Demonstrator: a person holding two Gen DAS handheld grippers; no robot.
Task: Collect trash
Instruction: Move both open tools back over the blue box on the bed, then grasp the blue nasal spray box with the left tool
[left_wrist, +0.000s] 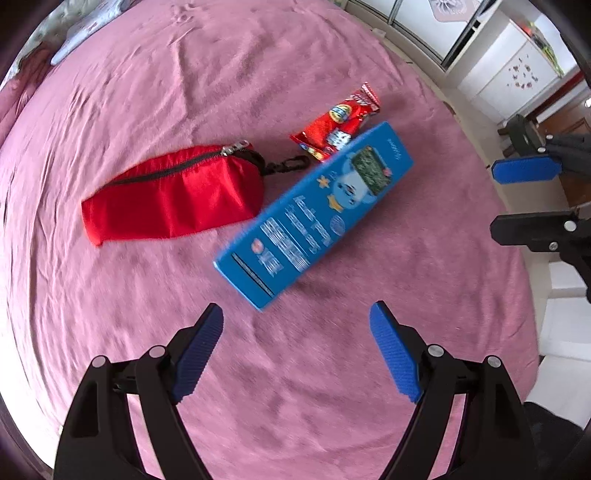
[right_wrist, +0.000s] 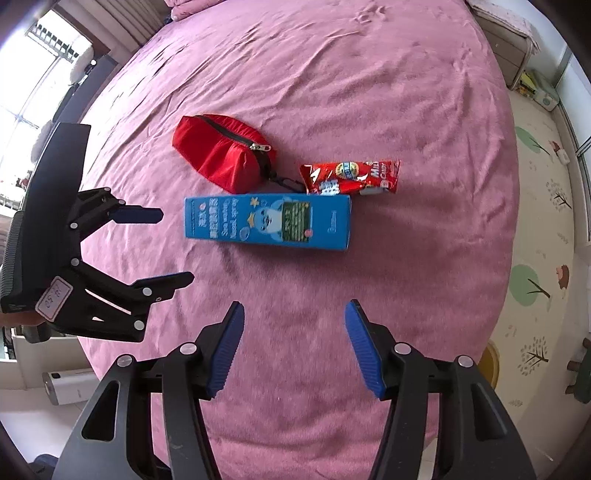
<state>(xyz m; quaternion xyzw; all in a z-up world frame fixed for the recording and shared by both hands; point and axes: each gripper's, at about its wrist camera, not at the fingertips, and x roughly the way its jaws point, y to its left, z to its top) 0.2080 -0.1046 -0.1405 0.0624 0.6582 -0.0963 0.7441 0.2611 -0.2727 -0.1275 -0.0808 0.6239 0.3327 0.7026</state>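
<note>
Step in hand: approach, by my reading; nothing is picked up yet.
Left gripper (left_wrist: 296, 314): jaws spread, nothing between them, hanging over the pink bedspread (left_wrist: 295, 62) just short of the blue box (left_wrist: 314, 218).
Right gripper (right_wrist: 294, 314): jaws apart, nothing gripped, near the bed's side edge.
Trash: the blue box lies mid-bed, the red snack wrapper (right_wrist: 351, 177) touching its far edge.
Red zip pouch (right_wrist: 225, 151): just beside the box, zipper closed; probably the collecting bag.
Next move: likely needs the pouch opened or the box grasped across its narrow side.
Count: one box, one wrapper, one pouch, two grippers.
</note>
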